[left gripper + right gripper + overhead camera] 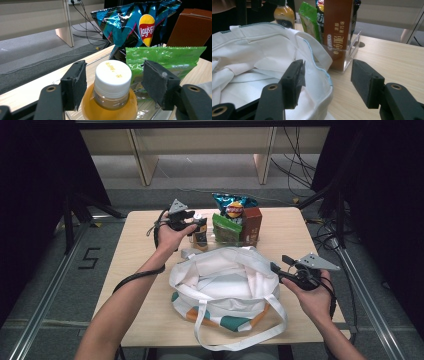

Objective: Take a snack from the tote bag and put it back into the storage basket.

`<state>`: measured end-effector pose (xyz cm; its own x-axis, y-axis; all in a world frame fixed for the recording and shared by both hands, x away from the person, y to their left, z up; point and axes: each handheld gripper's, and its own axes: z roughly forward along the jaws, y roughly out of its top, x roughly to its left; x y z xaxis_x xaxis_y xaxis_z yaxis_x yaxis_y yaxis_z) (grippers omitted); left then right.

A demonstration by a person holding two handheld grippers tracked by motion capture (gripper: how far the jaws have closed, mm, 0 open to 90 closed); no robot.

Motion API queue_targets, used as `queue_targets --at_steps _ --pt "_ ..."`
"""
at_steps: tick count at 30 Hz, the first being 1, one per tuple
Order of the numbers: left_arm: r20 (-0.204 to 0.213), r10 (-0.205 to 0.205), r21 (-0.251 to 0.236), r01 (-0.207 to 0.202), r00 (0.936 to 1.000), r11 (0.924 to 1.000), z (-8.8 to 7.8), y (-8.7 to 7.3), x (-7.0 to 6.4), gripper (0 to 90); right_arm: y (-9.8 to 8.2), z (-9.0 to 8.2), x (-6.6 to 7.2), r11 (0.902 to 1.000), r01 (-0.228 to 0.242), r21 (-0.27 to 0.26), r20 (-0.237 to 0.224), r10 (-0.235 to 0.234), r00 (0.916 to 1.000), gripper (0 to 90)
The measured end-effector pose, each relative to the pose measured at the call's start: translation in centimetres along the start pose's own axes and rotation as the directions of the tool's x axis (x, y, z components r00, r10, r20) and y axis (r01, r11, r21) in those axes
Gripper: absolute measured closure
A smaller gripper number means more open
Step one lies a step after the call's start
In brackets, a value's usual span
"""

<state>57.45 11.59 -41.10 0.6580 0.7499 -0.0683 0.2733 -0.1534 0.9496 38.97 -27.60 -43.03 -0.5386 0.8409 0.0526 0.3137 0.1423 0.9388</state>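
Straddling the bottle (111,92), the left gripper (113,86) has its jaws spread, one pad on each side of the white cap, neither pad touching it. That placement suits a grasp at the neck, where the cap's rim would stop a slip. The bottle stands upright at the far side of the counter (140,240), at the left end of a clear tray (352,50), just beside a green packet (170,57). A blue chip bag (130,22) rises behind the packet, and a brown box (335,32) stands at the tray's right end. Goods are kept upright and packed close, so each can be lifted straight up.

The white tote (225,280) lies on the near half of the counter, mouth open and facing up, ready to receive items. The right gripper (327,82) sits at the tote's right rim with jaws spread; the rim's hem lies between them, unpinched. Probably it is placed there to hold the mouth open, though the high view is too coarse to confirm contact.

Judgement: the bottle is still in the tray, about to be gripped; packing of this item has not begun.
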Motion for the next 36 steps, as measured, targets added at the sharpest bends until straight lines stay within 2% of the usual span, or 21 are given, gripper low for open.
queue_targets --at_steps 3,8,17,19,25,27,31,36 --pt "-0.009 -0.008 -0.003 0.008 0.9999 1.0000 -0.4 0.1 -0.2 31.6 0.0 -0.1 0.1 0.9999 -0.007 0.013 -0.002 0.007 1.0000 44.0" --pt "-0.021 -0.015 0.006 0.016 0.9997 0.9999 -0.9 -0.1 -0.4 27.8 0.0 0.0 0.1 1.0000 -0.009 0.004 -0.001 0.009 1.0000 44.0" --pt "-0.050 -0.038 -0.002 0.038 0.9980 0.9993 -2.4 -0.2 -0.7 26.0 0.0 0.0 0.0 0.9999 -0.006 0.010 -0.002 0.006 1.0000 43.9" --pt "-0.055 -0.045 -0.007 0.045 0.9975 0.9990 -2.7 -0.2 -0.8 26.0 0.0 0.0 0.1 0.9998 -0.018 0.012 -0.003 0.018 0.9998 43.9" --pt "-0.033 -0.046 -0.007 0.046 0.9984 0.9989 -3.9 -0.4 -1.4 25.6 0.0 0.0 0.1 0.9999 -0.008 0.009 -0.002 0.008 1.0000 43.9" --pt "-0.035 -0.036 -0.010 0.036 0.9987 0.9993 -4.4 -0.5 -1.5 25.6 0.0 0.0 0.1 0.9999 -0.007 0.008 -0.002 0.007 1.0000 43.9" --pt "-0.037 -0.048 -0.018 0.048 0.9982 0.9987 -5.4 -0.7 -1.8 25.5 0.0 0.0 0.2 0.9997 -0.019 0.014 -0.004 0.019 0.9998 43.8" --pt "-0.040 -0.045 -0.027 0.044 0.9982 0.9987 -6.7 -1.1 -2.3 25.2 0.0 0.0 0.2 0.9998 -0.016 0.010 0.001 0.016 0.9999 43.8"
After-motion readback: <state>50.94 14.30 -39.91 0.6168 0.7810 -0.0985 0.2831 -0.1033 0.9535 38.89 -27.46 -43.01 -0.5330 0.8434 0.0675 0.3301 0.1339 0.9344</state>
